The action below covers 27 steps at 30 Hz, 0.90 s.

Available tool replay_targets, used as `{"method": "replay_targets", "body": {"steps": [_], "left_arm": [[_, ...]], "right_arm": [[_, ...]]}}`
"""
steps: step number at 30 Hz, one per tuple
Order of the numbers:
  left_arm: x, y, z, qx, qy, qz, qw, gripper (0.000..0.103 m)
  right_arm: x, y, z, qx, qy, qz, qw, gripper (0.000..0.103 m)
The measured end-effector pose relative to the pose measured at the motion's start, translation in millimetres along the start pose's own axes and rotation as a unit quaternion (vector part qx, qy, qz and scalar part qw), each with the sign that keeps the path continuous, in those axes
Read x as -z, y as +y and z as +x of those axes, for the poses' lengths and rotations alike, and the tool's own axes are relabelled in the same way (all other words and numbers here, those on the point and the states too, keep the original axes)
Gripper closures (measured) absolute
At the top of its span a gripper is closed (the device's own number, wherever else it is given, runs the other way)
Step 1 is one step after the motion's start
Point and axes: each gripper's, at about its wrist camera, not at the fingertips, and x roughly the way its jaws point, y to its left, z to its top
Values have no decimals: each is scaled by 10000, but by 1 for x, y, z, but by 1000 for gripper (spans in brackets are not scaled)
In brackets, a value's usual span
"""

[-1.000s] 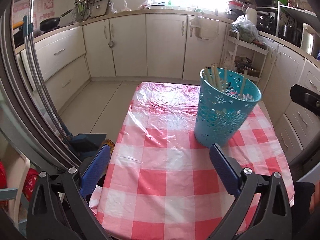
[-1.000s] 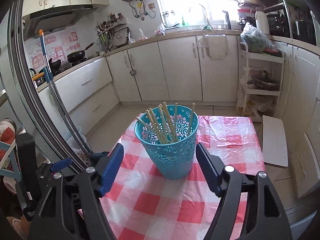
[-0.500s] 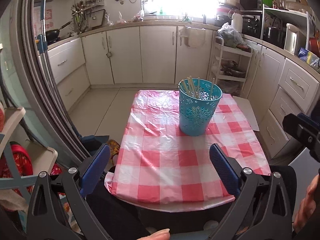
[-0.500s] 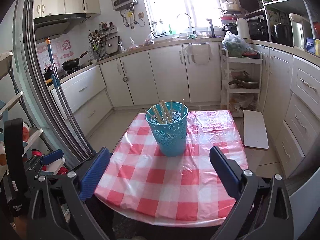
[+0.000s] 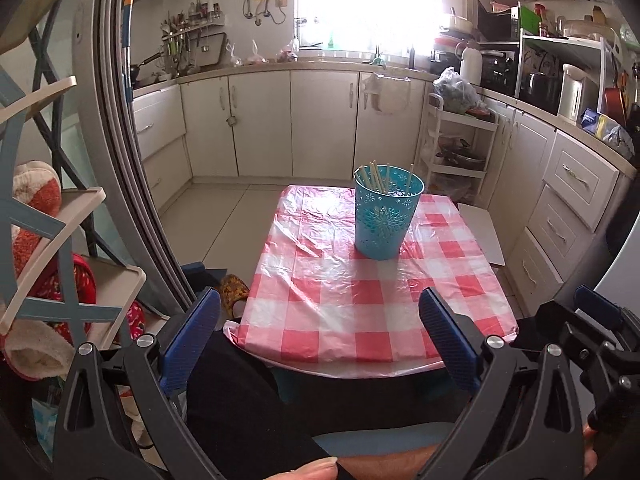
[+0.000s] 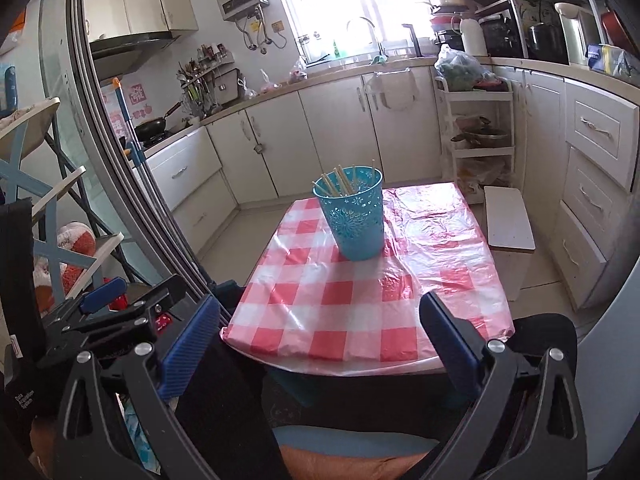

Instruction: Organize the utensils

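Observation:
A teal perforated basket (image 5: 385, 216) stands upright on the far half of a table with a red-and-white checked cloth (image 5: 360, 300). Several wooden chopsticks (image 5: 376, 178) stand inside it. The basket also shows in the right wrist view (image 6: 354, 216), with the chopsticks (image 6: 338, 182) in it. My left gripper (image 5: 320, 320) is open and empty, held back from the table's near edge. My right gripper (image 6: 320, 324) is open and empty, also behind the near edge. The right gripper's body shows at the right of the left wrist view (image 5: 592, 344).
Cream kitchen cabinets (image 5: 320, 120) line the far and right walls. A white trolley (image 5: 456, 148) stands right of the table, with a white board (image 6: 508, 220) beside it. A sliding door frame (image 5: 132, 160) and a shelf rack (image 5: 48, 240) are at left. My dark-clothed lap (image 5: 320, 400) is below.
Both grippers have pulled back and up from the basket, which now looks much smaller and farther off. Both stay open and empty.

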Motion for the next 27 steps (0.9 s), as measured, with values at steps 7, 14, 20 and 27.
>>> {"method": "replay_targets", "body": {"steps": [7, 14, 20, 27], "left_arm": [[-1, -3, -8, -71, -61, 70, 9999, 8], [-2, -5, -12, -142, -112, 87, 9998, 8], [-1, -4, -14, -260, -189, 64, 9995, 8], [0, -5, -13, -264, -156, 74, 9995, 8]], "right_arm": [[2, 1, -11, 24, -169, -43, 9998, 7], [4, -1, -7, 27, -56, -5, 10000, 7], [5, 0, -8, 59, -50, 9, 10000, 7], [5, 0, -8, 63, -43, 26, 10000, 7]]}}
